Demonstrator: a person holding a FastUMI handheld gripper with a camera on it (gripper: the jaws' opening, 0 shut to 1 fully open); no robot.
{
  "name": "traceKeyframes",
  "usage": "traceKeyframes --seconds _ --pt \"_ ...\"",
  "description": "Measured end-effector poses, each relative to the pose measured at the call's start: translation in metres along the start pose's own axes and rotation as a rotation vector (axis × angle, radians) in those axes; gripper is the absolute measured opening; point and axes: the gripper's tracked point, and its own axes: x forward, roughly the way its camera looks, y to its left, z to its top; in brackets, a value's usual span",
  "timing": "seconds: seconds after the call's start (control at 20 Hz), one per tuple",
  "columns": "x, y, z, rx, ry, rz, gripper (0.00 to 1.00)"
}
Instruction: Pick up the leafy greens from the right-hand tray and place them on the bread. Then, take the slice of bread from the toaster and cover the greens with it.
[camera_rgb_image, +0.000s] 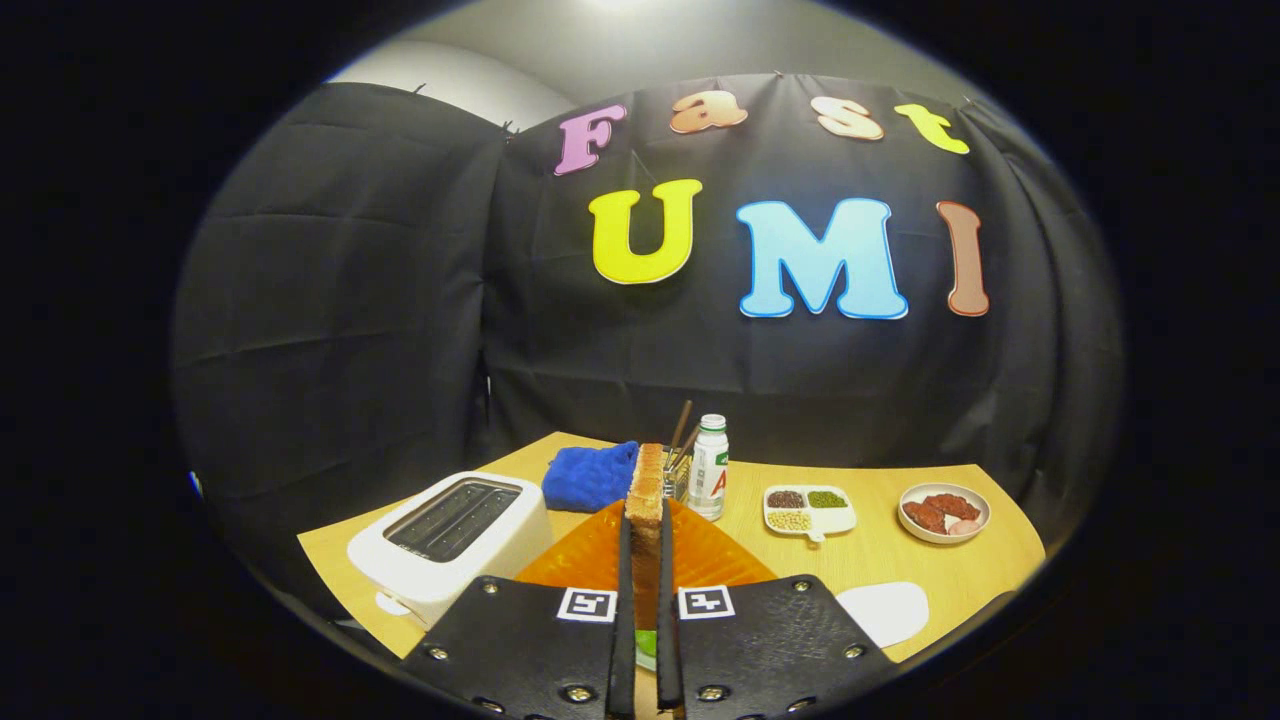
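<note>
White toaster (450, 535) stands at the left of the bench (960, 575), slots up and vacant. Blue cloth (590, 477) lies behind it. Tongs (645, 560) are clenched on a slice of bread (647, 500), held upright on edge between both fingers, above an orange mat (590, 555). A scrap of leafy greens (646, 643) shows low between the fingers. Just right of the slice: utensil holder with sticks (680, 455), then a white bottle (709, 467). Further right, a divided tray (809, 510) of grains, then a bowl (944, 512) of reddish pieces. A white dish (885, 612) lies nearest.
</note>
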Motion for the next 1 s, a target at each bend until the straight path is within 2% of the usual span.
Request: traceKeyframes --seconds 0.5,0.75,1.0 --pt "0.008 -0.044 -0.038 0.054 0.063 -0.067 0.08" --pt "0.012 -0.034 -0.056 0.083 0.079 -0.005 0.08" --pt "0.022 -0.030 -0.066 0.105 0.079 -0.001 0.08"
